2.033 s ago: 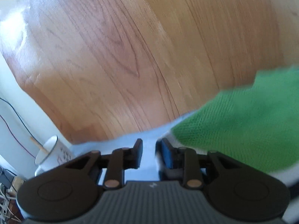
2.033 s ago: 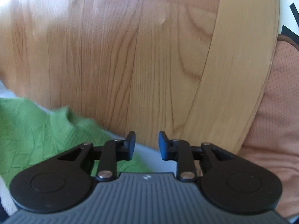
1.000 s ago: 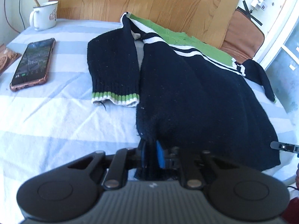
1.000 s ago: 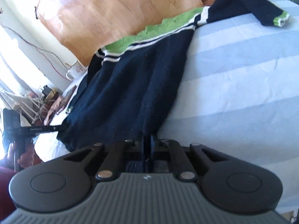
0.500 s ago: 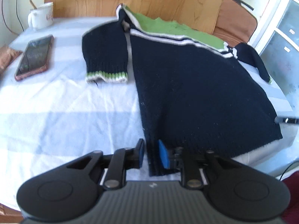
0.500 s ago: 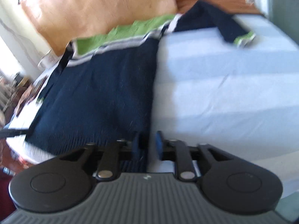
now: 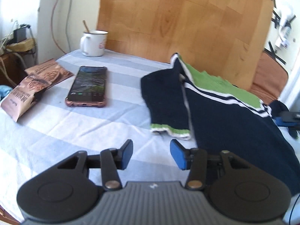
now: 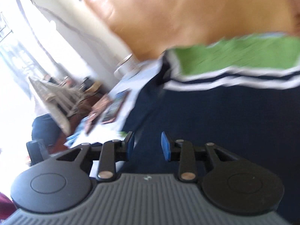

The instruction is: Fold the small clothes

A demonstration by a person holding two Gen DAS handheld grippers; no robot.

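The navy sweater (image 7: 234, 123) lies spread flat on the striped tabletop (image 7: 56, 131), no fold visible yet, while the left gripper (image 7: 151, 154) and right gripper (image 8: 147, 145) hover with fingers wide and empty.

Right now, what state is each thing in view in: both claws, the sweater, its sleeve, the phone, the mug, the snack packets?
left claw: open, holding nothing, above the striped cloth.
right claw: open, holding nothing, over the sweater.
sweater: spread flat, not yet folded.
sleeve: lying flat beside the body, cuff toward the camera.
phone: flat, screen lit.
mug: upright, a stick inside.
snack packets: lying flat; open or sealed, cannot tell.
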